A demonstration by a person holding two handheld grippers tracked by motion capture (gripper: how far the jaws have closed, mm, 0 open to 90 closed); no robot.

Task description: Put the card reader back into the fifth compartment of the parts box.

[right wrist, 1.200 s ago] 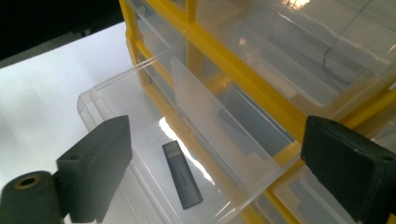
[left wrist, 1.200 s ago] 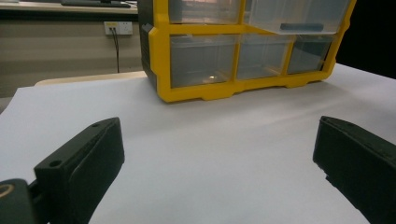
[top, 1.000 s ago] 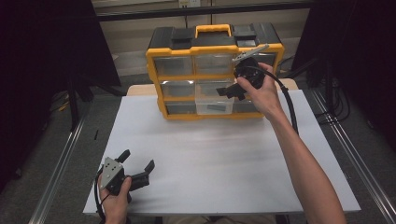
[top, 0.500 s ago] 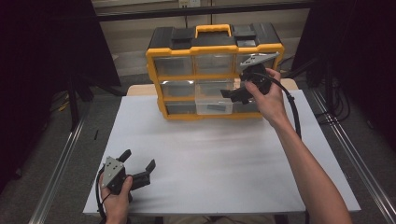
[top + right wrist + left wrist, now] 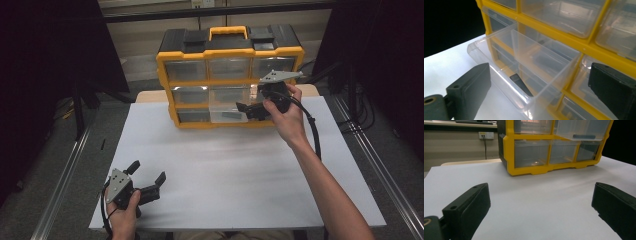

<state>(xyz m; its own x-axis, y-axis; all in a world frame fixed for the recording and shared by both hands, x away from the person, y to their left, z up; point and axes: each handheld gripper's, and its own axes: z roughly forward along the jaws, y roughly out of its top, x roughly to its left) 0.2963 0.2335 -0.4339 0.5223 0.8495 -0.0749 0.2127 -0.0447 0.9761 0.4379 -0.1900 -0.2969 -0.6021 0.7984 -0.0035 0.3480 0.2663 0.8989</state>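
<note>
Yellow drawer cabinet (image 5: 230,75): upright at table's (image 5: 225,170) 12 o'clock edge. Middle clear drawer (image 5: 524,67) pulled out, dark flat piece (image 5: 520,83) inside. Right gripper (image 5: 255,109): jaws spread, just before that drawer. Left gripper (image 5: 147,182): 7 o'clock, jaws spread, empty.

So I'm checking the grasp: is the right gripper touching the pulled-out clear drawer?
Apart. In the right gripper view the right gripper is open and the drawer sits between its jaws with gaps.
</note>
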